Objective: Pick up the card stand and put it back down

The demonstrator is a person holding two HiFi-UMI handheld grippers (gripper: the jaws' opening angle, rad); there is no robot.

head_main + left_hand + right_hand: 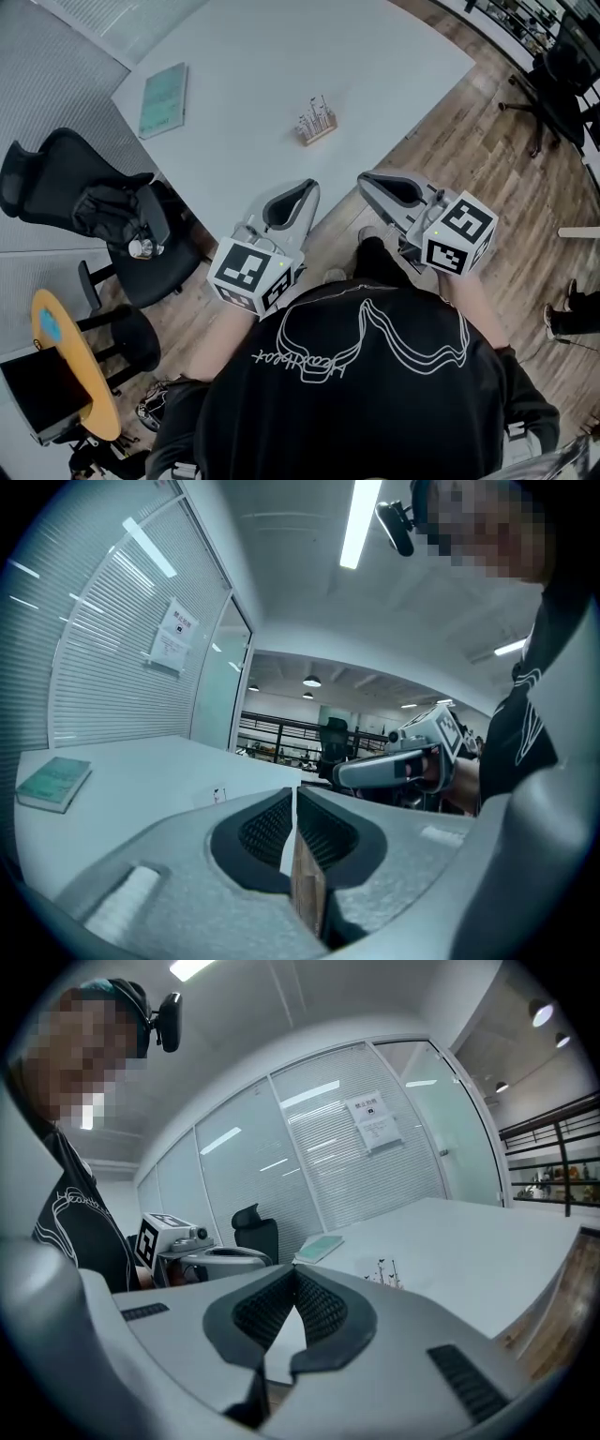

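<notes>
We hold left gripper point(310, 186) and right gripper point(365, 178) side by side at near edge of white table point(281, 56), both pointing toward it. We see both pairs of jaws clenched together, nothing between them. Card stand point(316, 122) sits upright on table, ahead of us, well apart from both grippers. Green book point(162, 98) lies toward table's left side; black office chair point(89, 202) stands off to our left

Small wooden card stand point(316, 123) with thin upright wire holders, standing upright, mid white table point(281, 56), untouched
</notes>
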